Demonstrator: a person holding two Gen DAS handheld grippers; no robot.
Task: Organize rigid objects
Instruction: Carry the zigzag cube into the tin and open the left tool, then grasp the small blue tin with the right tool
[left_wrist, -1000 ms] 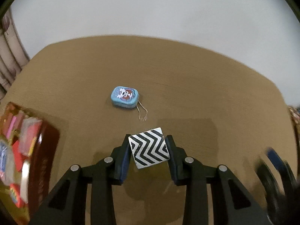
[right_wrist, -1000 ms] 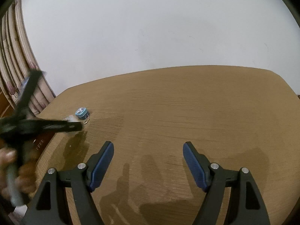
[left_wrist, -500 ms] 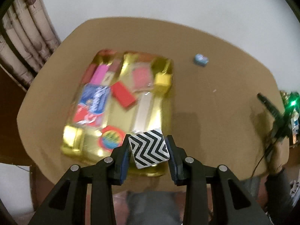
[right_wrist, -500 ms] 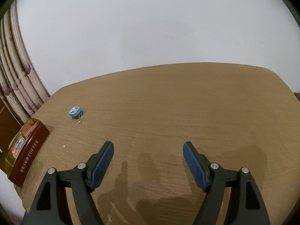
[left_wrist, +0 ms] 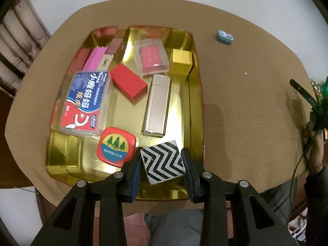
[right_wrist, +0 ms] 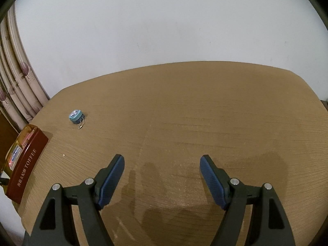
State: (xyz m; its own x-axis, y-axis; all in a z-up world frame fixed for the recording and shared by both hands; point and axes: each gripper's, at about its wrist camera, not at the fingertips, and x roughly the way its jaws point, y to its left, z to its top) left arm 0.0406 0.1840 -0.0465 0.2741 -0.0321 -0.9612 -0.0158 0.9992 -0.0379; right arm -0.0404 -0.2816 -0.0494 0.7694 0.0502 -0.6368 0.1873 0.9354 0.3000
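Note:
My left gripper (left_wrist: 163,162) is shut on a small square block with black and white zigzag stripes (left_wrist: 164,165), held above the near right corner of a gold-lined tin tray (left_wrist: 194,94). The tray holds several items: a red tin with pine trees (left_wrist: 116,146), a silver ribbed case (left_wrist: 156,104), a red box (left_wrist: 128,83), a blue and red packet (left_wrist: 87,100) and a gold cube (left_wrist: 181,64). A small teal tin (left_wrist: 225,37) lies alone on the table, also visible far left (right_wrist: 76,117) in the right wrist view. My right gripper (right_wrist: 162,164) stands open over bare table.
The round wooden table (right_wrist: 194,106) ends at a white wall. The tray's dark red side (right_wrist: 26,168) shows at the left of the right wrist view, with curtains (right_wrist: 16,86) behind. A person's hand (left_wrist: 316,149) with the other gripper is at the table's right edge.
My left gripper carried the zigzag block leftward from bare table near the teal tin to above the tray. The right gripper stayed almost still and open.

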